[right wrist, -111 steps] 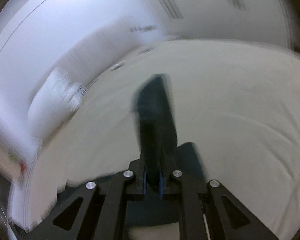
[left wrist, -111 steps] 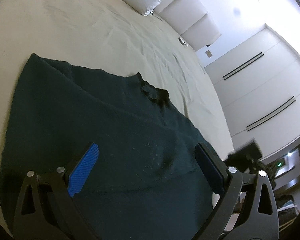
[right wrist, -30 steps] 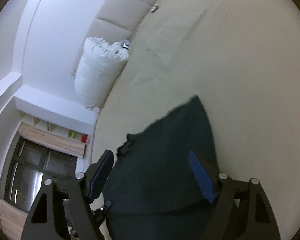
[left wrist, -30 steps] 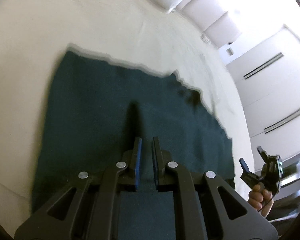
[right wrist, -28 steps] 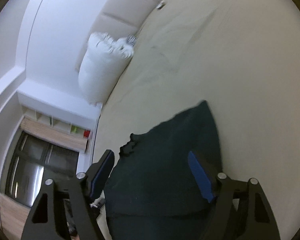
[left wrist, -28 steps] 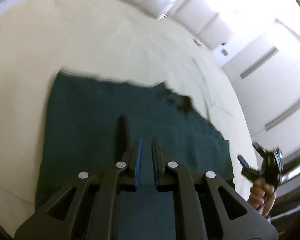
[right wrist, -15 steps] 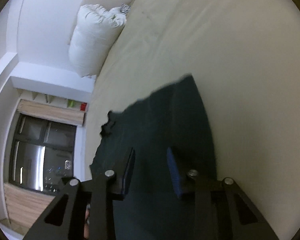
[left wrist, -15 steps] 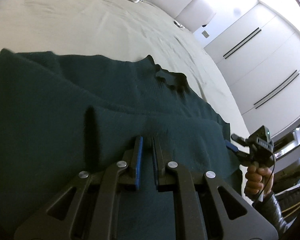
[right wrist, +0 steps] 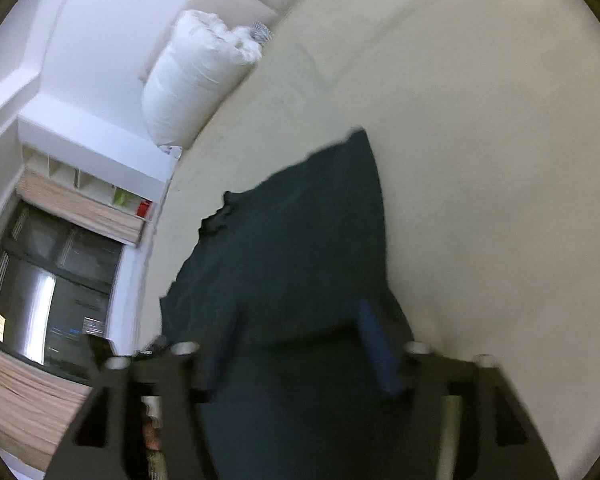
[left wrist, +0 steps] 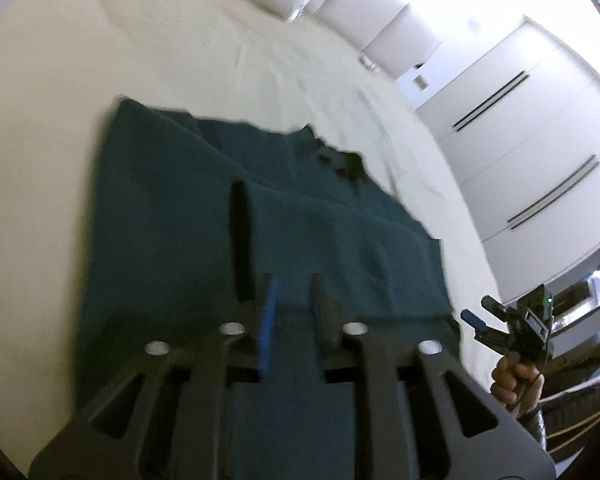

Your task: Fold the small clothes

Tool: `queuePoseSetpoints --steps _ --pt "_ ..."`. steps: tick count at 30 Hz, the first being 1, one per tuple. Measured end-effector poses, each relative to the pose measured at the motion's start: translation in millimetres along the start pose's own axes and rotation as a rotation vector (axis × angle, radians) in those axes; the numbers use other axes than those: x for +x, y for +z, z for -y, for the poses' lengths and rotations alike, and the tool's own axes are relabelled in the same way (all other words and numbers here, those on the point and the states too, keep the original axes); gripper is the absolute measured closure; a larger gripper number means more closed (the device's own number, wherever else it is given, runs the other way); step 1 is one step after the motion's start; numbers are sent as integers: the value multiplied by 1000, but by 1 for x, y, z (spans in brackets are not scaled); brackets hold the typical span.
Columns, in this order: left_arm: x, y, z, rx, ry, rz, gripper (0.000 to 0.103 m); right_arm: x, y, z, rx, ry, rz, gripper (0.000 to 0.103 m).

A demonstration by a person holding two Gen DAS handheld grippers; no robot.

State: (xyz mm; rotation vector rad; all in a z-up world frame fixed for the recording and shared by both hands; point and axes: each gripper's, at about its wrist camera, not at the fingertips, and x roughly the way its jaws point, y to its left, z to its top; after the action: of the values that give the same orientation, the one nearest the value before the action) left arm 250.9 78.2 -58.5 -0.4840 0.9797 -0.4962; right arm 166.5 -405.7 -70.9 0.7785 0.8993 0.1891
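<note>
A dark green garment [left wrist: 180, 220] lies spread on a cream bed sheet [left wrist: 180, 48], with its near hem folded over. My left gripper [left wrist: 292, 300] hovers over the near edge, its jaws a narrow gap apart and holding nothing. The garment also shows in the right wrist view [right wrist: 300, 240]. My right gripper [right wrist: 296, 344] is open over the garment's near edge, its blue pads [right wrist: 374, 344] wide apart. The right gripper also shows in the left wrist view [left wrist: 496, 324], held in a hand off the bed's right edge.
A white pillow [right wrist: 196, 80] and padded headboard [left wrist: 380, 24] stand at the far end of the bed. White wardrobe doors [left wrist: 540, 140] line the right side. A window and shelves [right wrist: 60, 220] are to the left in the right wrist view.
My left gripper's jaws have parted slightly and let go of the garment, and the view has pulled back. My right gripper's jaws have widened again over the near edge.
</note>
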Motion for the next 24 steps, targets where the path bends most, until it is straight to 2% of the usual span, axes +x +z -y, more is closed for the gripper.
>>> queuePoseSetpoints --steps 1,2,3,5,7,12,16,19,24 --pt "-18 -8 -1 -1 4 23 29 -12 -10 -7 -35 -13 15 24" --pt "-32 -16 -1 -7 8 38 16 -23 -22 -13 -64 -15 21 24" --pt "-50 -27 -4 -18 10 65 7 -33 -36 -16 -87 -19 14 24" --pt "-77 -50 -7 -23 -9 64 7 -48 -62 -17 -118 -39 -14 24" --pt "-94 -76 -10 -5 -16 0 7 -64 -92 -14 -141 -69 -44 24" --pt "-121 -136 -24 34 26 -107 7 -96 -146 8 -112 -95 -97 24" --pt "-124 -173 -37 -5 46 -167 7 -111 -171 23 -111 -114 -147 24" --pt "-130 -184 -44 -4 44 -160 7 -118 -177 29 -115 -114 -159 24" --pt "-131 -199 -41 13 30 -226 8 -120 -180 36 -92 -84 -183 25"
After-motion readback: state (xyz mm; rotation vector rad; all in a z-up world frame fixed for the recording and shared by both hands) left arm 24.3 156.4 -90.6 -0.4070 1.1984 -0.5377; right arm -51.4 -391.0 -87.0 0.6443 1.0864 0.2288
